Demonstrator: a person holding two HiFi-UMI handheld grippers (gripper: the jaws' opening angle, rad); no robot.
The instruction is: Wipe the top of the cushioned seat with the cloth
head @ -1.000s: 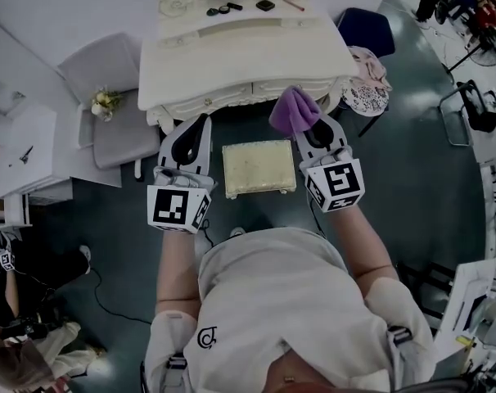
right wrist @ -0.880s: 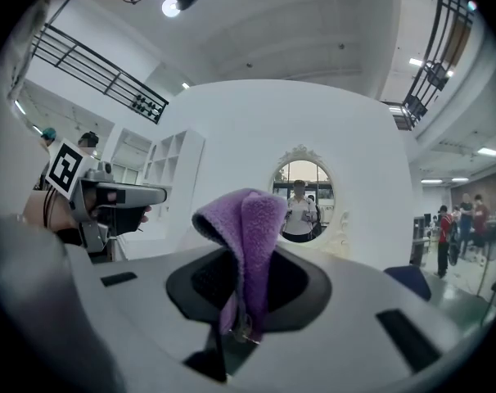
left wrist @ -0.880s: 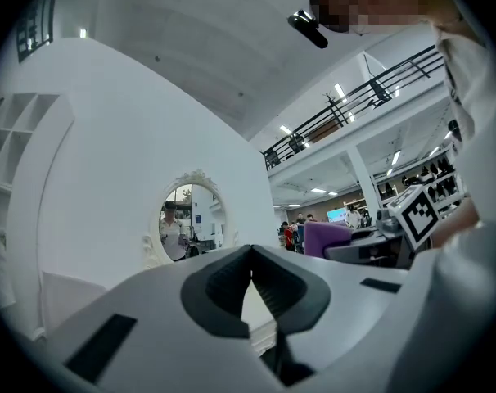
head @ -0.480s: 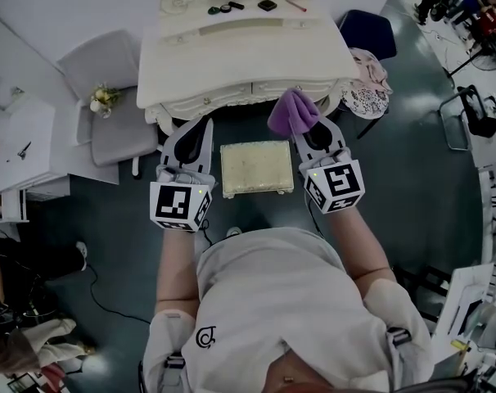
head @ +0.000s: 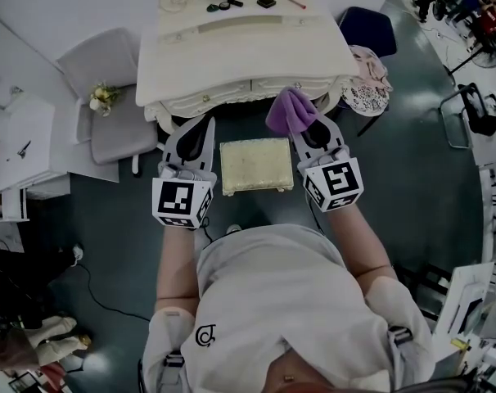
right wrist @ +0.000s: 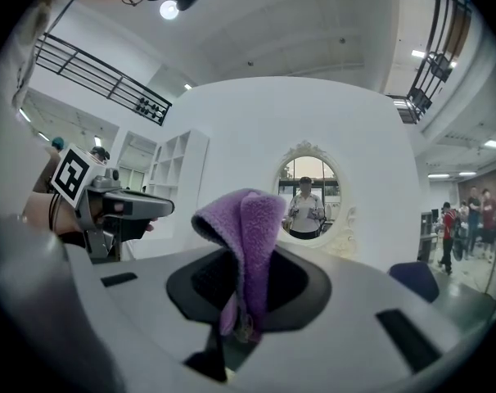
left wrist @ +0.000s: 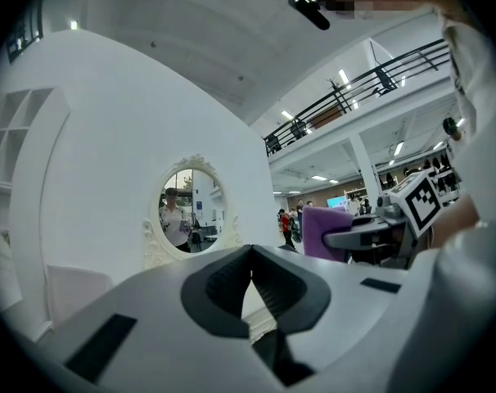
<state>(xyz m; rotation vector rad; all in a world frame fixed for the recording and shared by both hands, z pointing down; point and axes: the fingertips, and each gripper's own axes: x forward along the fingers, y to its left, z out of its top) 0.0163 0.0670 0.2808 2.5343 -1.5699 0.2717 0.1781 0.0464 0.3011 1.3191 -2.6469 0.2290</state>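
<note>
The cushioned seat (head: 257, 166), a cream rectangular stool top, stands on the dark floor between my two grippers in the head view. My right gripper (head: 307, 124) is at its right side, shut on the purple cloth (head: 290, 110), which bunches above the seat's far right corner. The right gripper view has the cloth (right wrist: 246, 244) folded upright between the jaws. My left gripper (head: 204, 125) hangs at the seat's left edge with its jaws together and nothing in them (left wrist: 250, 256). Both grippers are above the seat, apart from it.
A white dressing table (head: 244, 51) with an oval mirror stands just beyond the seat, small cosmetics on top. A grey chair (head: 109, 97) is at the left, a dark blue chair (head: 367, 29) and a round patterned stool (head: 367, 97) at the right. A cable lies on the floor.
Almost nothing differs: both grippers and the cloth have drifted very slightly toward the dressing table. The seat keeps its place.
</note>
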